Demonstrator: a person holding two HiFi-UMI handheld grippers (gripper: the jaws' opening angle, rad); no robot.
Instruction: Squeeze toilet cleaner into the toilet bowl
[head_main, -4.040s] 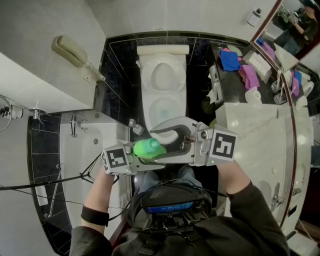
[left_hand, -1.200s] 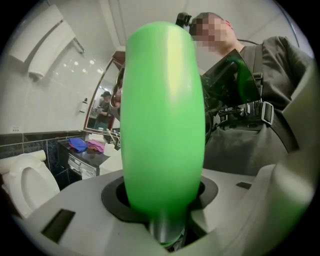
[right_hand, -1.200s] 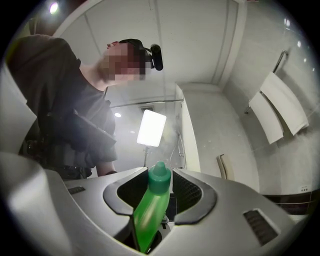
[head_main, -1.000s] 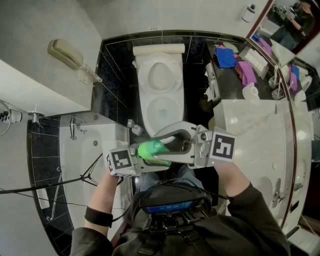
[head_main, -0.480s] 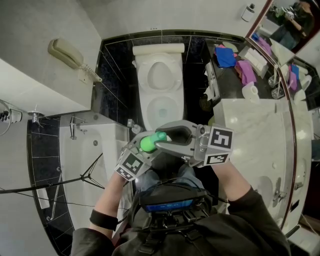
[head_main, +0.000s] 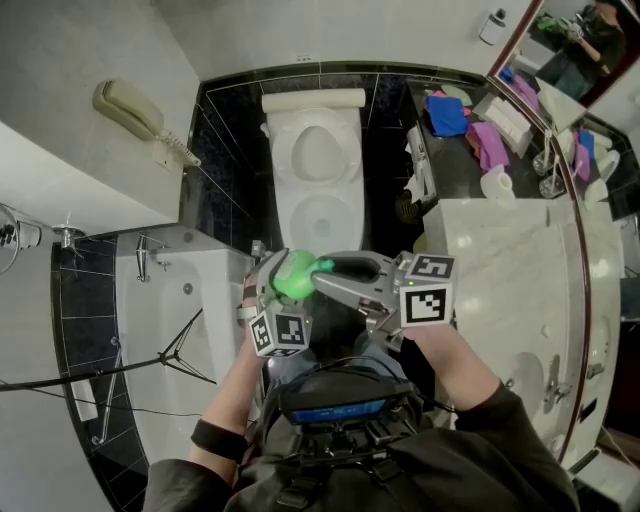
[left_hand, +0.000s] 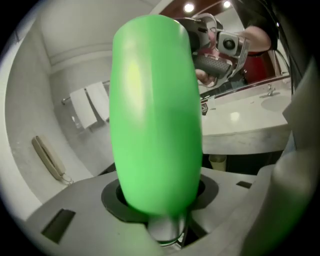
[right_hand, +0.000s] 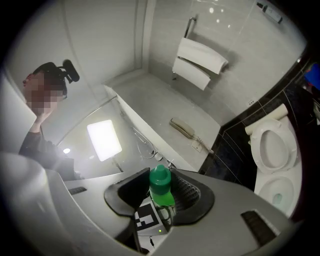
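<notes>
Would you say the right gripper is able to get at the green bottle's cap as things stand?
Most likely yes: the cap sits between the jaws of the right gripper, which look closed on it, while the left gripper holds the green bottle by its body.

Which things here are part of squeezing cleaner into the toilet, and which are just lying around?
For the job:
- green bottle, gripped by the left gripper, with the right gripper on its cap
- toilet bowl, lid up

Lying about:
- wall phone
- blue cloth
- purple cloth
- paper roll
</notes>
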